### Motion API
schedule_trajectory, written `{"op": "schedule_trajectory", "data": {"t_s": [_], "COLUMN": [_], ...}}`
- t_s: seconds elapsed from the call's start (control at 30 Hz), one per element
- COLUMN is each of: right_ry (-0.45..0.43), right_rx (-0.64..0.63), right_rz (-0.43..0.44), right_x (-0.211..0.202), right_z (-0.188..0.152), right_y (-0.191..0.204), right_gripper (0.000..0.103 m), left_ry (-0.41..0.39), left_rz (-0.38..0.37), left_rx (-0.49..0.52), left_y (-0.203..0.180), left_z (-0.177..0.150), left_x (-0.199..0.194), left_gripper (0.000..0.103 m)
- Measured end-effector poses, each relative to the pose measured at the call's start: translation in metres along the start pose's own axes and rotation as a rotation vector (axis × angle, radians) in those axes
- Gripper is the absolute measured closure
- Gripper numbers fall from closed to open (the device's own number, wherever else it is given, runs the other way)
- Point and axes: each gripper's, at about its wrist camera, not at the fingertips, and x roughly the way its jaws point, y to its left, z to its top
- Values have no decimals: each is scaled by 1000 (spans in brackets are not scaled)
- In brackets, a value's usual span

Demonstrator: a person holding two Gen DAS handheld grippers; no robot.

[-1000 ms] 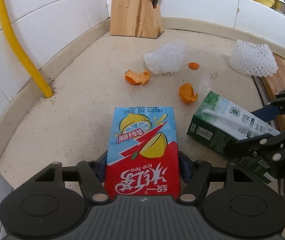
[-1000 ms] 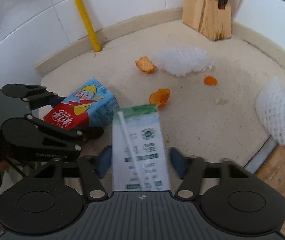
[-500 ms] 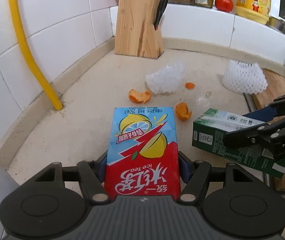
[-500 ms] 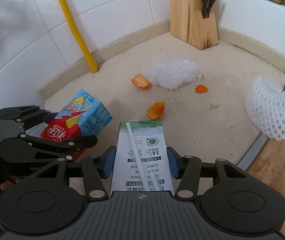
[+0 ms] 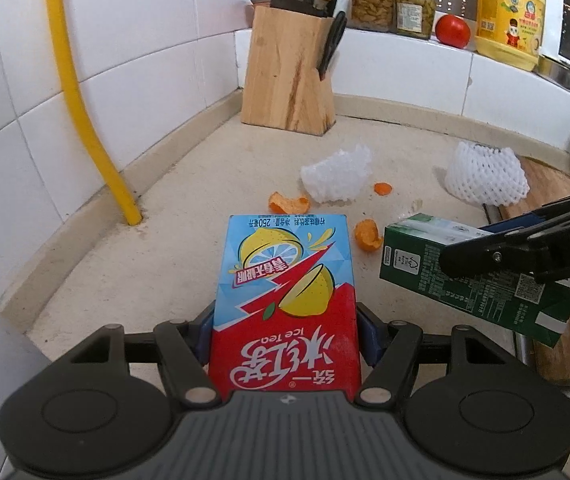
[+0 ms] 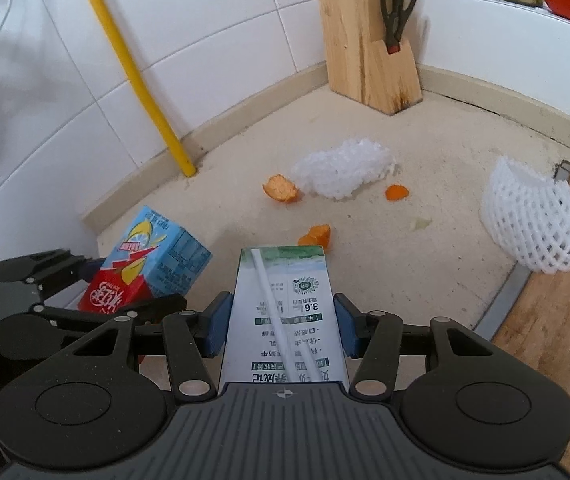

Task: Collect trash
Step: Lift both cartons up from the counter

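Note:
My left gripper [image 5: 285, 332] is shut on a red and blue ice tea carton [image 5: 285, 296], held above the beige counter [image 5: 133, 264]. My right gripper [image 6: 283, 326] is shut on a green and white milk carton [image 6: 285, 312] with a straw along its top. Each carton also shows in the other view: the milk carton [image 5: 465, 280] at the right, the ice tea carton [image 6: 145, 264] at the left. On the counter lie three orange peel pieces [image 6: 281, 189], [image 6: 317, 235], [image 6: 397, 192] and two white foam nets [image 6: 345, 172], [image 6: 529, 216].
A wooden knife block [image 5: 289, 76] with scissors stands in the far corner. A yellow pipe [image 5: 85, 120] runs down the tiled wall on the left. Jars, a tomato [image 5: 451, 31] and a yellow bottle [image 5: 511, 12] sit on the back ledge. A wooden board [image 6: 565, 320] lies at the right.
Both grippers have risen with their cartons, which now hang clear of the counter. The views tilted up, so the back ledge and knife block show more fully.

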Motion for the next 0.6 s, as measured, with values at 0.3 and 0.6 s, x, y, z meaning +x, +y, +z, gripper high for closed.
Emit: {"op": "schedule_trajectory", "data": {"t_s": [0.3,0.6], "right_ry": [-20,-7], "right_rx": [-28,-87], "right_rz": [34,98], "right_x": [2,16], "right_z": [11,20], "right_y": [20,55], "right_gripper": [42,42], "left_ry": [-25,-32], "left_rz": [46,122], "left_rx": [-41,-101], "left_y": [20,50], "left_z": [-6,-24], "left_x": [-14,-33], "left_gripper": [42,42]}}
